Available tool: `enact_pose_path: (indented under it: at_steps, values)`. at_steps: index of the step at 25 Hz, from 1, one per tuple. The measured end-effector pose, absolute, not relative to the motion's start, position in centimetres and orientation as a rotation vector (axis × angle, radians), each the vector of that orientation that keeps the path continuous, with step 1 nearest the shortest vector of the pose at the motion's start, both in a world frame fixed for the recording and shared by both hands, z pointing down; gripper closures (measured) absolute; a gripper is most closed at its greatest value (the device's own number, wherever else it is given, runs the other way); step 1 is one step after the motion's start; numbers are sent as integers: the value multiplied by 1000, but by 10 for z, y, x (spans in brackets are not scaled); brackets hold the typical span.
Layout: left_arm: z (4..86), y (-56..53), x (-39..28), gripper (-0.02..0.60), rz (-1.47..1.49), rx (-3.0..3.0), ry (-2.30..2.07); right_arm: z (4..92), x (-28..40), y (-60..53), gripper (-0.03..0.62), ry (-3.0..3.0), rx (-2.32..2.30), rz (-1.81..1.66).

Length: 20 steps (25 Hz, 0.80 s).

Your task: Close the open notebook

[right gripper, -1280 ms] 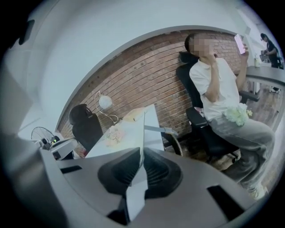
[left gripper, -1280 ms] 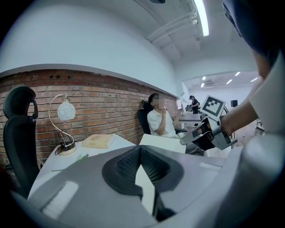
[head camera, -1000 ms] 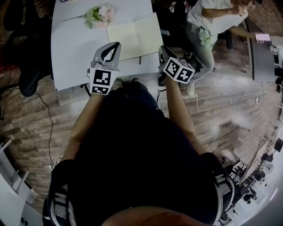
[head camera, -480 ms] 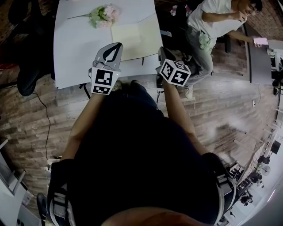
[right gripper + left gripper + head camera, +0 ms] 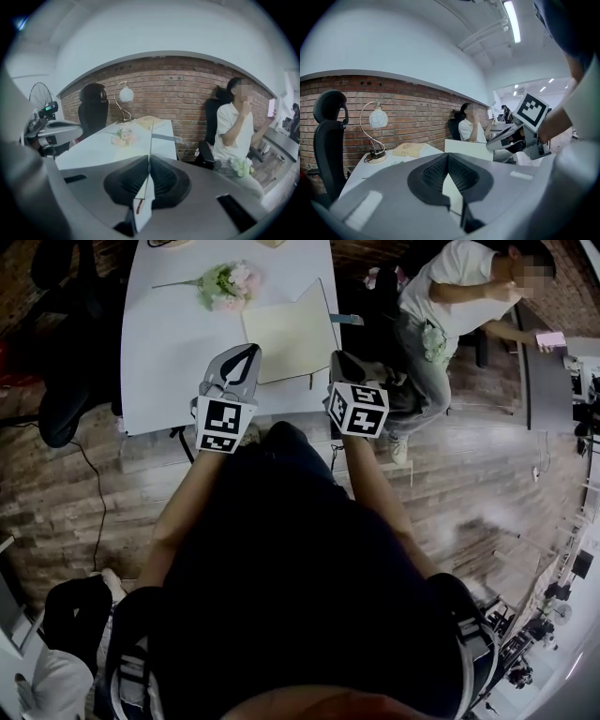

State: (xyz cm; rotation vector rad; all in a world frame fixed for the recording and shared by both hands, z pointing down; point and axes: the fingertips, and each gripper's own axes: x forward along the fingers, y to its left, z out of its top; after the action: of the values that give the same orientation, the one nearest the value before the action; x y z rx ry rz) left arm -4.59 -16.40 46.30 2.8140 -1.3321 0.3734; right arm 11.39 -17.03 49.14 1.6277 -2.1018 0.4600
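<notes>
The notebook (image 5: pixel 279 336) lies open on the white table (image 5: pixel 169 362), cream pages up. Its right half is lifted off the table and tilts towards the left page. My right gripper (image 5: pixel 339 360) holds the near edge of that lifted half, and its jaws are closing on it. In the right gripper view the lifted half (image 5: pixel 150 136) stands edge-on between the pads of that gripper (image 5: pixel 149 165). My left gripper (image 5: pixel 247 352) is shut with nothing in it, its tip by the notebook's near left corner. In the left gripper view, that gripper (image 5: pixel 448 160) faces the raised half (image 5: pixel 469 150).
A pale flower bunch (image 5: pixel 228 282) lies beyond the notebook. A desk lamp (image 5: pixel 377 120) and a tan book (image 5: pixel 408 149) sit at the table's far end. A seated person (image 5: pixel 441 306) is right of the table, and a black office chair (image 5: pixel 56 381) is left of it.
The notebook's right half has risen from flat to tilted. My right gripper has rolled and lifted slightly with it. The left gripper has stayed where it was.
</notes>
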Motion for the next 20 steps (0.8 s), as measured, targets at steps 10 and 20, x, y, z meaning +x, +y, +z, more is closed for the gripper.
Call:
enact_pose_path:
  at_steps: [10,20]
  values:
    - [462,-163,-58,575,385,2789,-1385,490,82,-167,572,-2118,1504,279]
    - [463,-159,-65,575,408,2780,-1405,494,63,-160,572,-2119,1439,217]
